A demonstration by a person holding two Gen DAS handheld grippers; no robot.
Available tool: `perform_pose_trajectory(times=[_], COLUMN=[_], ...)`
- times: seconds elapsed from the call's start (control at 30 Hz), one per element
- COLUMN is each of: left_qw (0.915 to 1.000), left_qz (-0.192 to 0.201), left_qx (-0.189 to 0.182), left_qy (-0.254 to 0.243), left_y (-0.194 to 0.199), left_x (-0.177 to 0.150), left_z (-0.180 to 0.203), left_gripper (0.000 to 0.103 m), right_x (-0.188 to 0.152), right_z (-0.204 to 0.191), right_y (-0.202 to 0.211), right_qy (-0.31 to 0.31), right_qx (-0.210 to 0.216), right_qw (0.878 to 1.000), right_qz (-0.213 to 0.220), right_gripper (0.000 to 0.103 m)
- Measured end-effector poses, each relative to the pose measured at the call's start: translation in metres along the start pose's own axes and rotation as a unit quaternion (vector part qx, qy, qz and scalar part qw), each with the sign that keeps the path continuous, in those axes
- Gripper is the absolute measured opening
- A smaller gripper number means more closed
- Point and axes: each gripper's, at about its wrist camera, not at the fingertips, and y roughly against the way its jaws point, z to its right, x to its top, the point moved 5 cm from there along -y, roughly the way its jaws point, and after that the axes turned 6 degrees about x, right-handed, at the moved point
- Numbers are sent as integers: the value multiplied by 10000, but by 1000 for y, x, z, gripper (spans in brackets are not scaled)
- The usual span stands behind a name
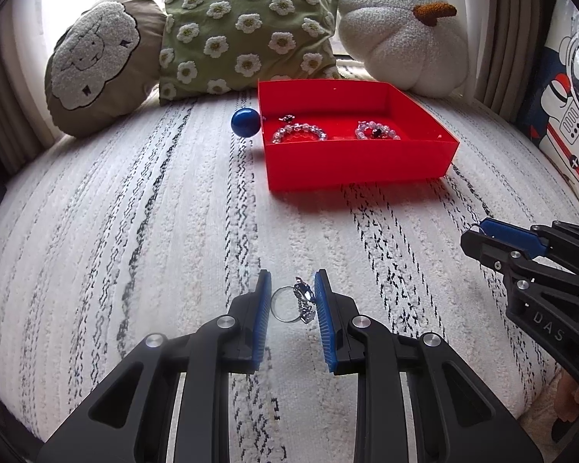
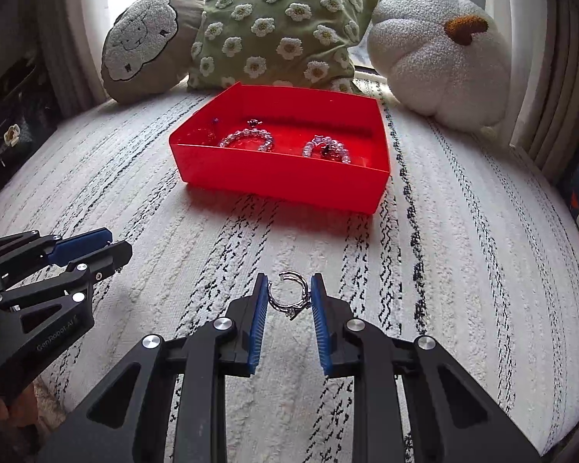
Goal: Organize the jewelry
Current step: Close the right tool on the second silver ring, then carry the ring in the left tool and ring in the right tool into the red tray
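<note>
A red tray [image 1: 351, 162] sits on the white rug; it also shows in the right wrist view [image 2: 281, 181]. It holds two clear bead bracelets [image 1: 299, 133] [image 1: 376, 131] and small dark pieces. My left gripper [image 1: 292, 301] is shut on a silver ring with a blue charm [image 1: 295, 303], touching both blue pads above the rug. My right gripper [image 2: 288, 295] is shut on a silver open ring [image 2: 289, 295] held between its pads. Each gripper shows in the other's view at the side: the right gripper [image 1: 482, 237] and the left gripper [image 2: 112, 247].
A blue ball [image 1: 245, 121] lies against the tray's left wall. Three cushions line the back: a sheep one [image 1: 96, 61], a green flowered one [image 1: 247, 27] and a white pumpkin one [image 1: 401, 31]. The striped rug [image 1: 135, 231] spreads around.
</note>
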Motion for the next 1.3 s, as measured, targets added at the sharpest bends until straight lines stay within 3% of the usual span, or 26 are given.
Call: perform_pose_trajectory(times=[0.33,0.57,0.73,0.87,1.03,1.17,1.3], left_qw=[9999,9991,9991,9984,9982,9963,9946], left_qz=[40,174,161,-80,-382,-777,-998], left_qx=[15,-345,-269,-477,-323,-251,-118], left_qy=[-97,-192,-298,-309,-342,-249,-261], left_y=[7,23,12,-9,-55,-102,-129], left_x=[15,70,113,143,168,169,162], left_z=[10,16,17,22,26,24,20], left_gripper=[22,22,22,22,22,22,22], right_x=[10,64,109,137,160,164,157], right_z=[1,12,31,49,65,63,61], right_y=[3,15,11,-6,-49,-82,-103], right_qy=[22,96,11,-202,-242,4,62], right_qx=[127,141,201,180,-92,-407,-381], right_qw=[9999,9998,9997,9996,9992,9979,9968], right_qz=[11,143,124,19,-305,-499,-697], right_gripper=[22,22,22,22,22,22,22])
